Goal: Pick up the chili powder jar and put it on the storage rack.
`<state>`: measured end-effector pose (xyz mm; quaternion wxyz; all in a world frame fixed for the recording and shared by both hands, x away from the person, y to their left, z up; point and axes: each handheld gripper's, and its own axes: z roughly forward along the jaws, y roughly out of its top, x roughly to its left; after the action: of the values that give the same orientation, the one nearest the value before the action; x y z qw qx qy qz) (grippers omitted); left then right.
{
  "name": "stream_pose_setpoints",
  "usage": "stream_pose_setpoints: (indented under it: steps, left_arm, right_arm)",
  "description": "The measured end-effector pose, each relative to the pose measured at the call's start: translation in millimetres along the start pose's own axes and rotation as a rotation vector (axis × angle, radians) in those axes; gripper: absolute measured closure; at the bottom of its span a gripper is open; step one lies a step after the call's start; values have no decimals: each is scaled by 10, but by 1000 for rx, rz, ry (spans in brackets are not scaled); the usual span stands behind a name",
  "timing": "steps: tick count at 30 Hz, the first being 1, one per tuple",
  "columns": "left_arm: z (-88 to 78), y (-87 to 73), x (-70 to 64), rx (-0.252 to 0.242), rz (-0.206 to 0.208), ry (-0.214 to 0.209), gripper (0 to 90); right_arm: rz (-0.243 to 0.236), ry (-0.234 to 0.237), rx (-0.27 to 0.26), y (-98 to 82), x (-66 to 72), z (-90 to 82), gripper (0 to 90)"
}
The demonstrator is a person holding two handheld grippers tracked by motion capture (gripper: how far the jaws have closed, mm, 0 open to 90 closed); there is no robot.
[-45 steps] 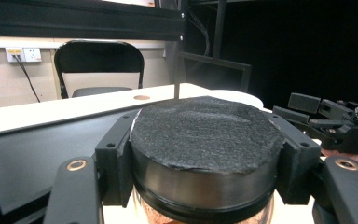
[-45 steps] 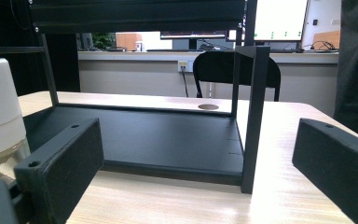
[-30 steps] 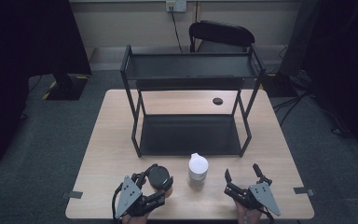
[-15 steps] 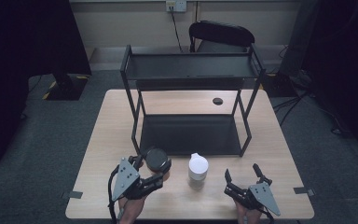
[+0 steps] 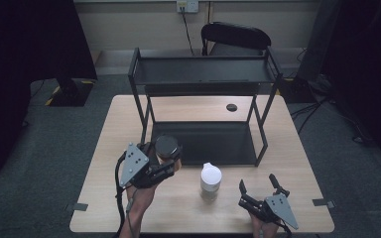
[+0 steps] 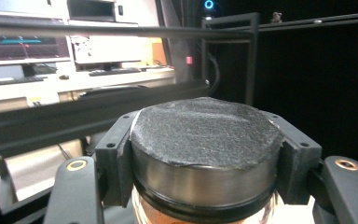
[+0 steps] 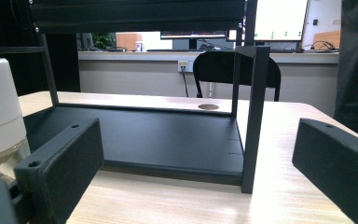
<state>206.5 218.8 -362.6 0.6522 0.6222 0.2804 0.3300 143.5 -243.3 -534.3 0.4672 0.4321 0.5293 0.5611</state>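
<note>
Black-lidded jar (image 5: pixel 167 148), lower left of centre, clamped in left hand-held gripper (image 5: pixel 164 166) above worktop (image 5: pixel 297 163); right hand-held gripper (image 5: pixel 259 191) jaws apart, lower right.

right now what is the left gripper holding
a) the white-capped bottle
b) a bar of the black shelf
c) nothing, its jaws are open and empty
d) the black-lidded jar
d: in the left gripper view the pads press on both sides of the black-lidded jar, and the high view shows the left gripper holding it beside the shelf, apart from the white-capped bottle.
</note>
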Motion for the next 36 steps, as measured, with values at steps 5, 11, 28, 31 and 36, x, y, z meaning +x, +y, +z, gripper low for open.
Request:
stream_pose_setpoints:
  steps: [5, 11, 28, 31, 36]
  left_arm:
    - [123, 190, 51, -17, 13, 6, 353]
    - [265, 444, 51, -39, 38, 3, 353]
    - [692, 877, 192, -20, 59, 64, 353]
    - [763, 967, 214, -25, 46, 79, 353]
    - [866, 1139, 206, -24, 40, 111, 353]
  right_arm:
    - [0, -3, 0, 0, 5, 0, 7]
    - [0, -4, 1, 1, 6, 0, 7]
    - [0, 1, 0, 0, -2, -4, 7]
    - [0, 2, 0, 0, -4, -5, 7]
    - [0, 2, 0, 0, -4, -5, 7]
